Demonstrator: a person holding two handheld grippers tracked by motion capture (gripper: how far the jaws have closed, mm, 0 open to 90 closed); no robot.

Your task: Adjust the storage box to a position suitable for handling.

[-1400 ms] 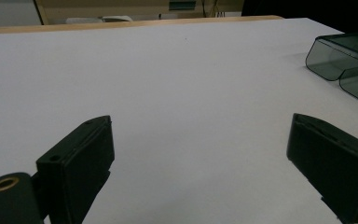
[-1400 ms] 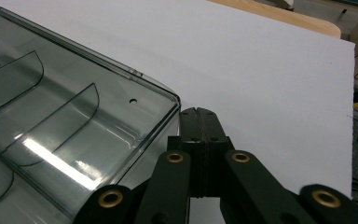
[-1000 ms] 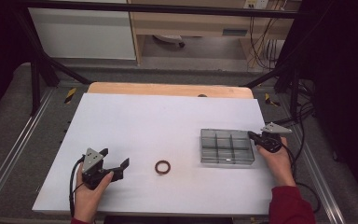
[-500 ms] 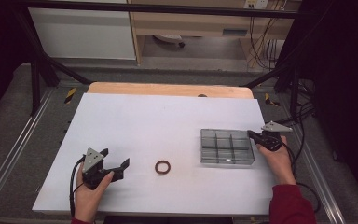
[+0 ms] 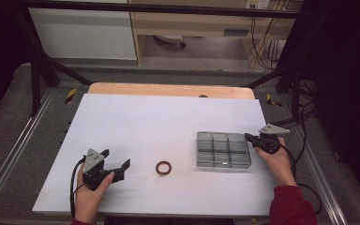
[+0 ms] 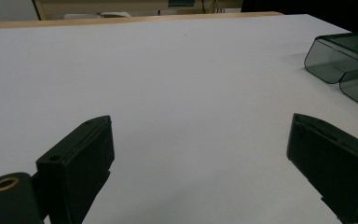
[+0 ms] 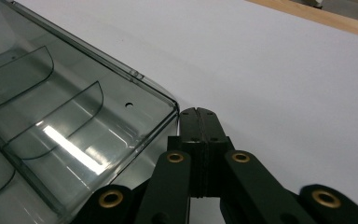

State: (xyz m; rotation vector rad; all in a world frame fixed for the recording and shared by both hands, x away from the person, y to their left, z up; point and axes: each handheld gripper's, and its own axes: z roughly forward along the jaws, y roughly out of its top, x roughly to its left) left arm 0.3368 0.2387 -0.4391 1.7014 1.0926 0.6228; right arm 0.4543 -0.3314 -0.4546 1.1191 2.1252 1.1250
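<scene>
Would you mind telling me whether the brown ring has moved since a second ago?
No. The brown ring lies equally far left of the clear compartment box.

In the right gripper view the clear box (image 7: 65, 121) runs off the left and bottom edges. In the left gripper view the box (image 6: 345, 65) is cut by the right edge.

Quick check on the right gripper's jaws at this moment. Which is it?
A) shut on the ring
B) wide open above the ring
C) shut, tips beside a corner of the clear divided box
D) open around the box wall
C: in the right gripper view the right gripper has its two jaws pressed flat together with nothing between them, right next to a corner of the clear divided box; the ring lies apart on the table.
</scene>
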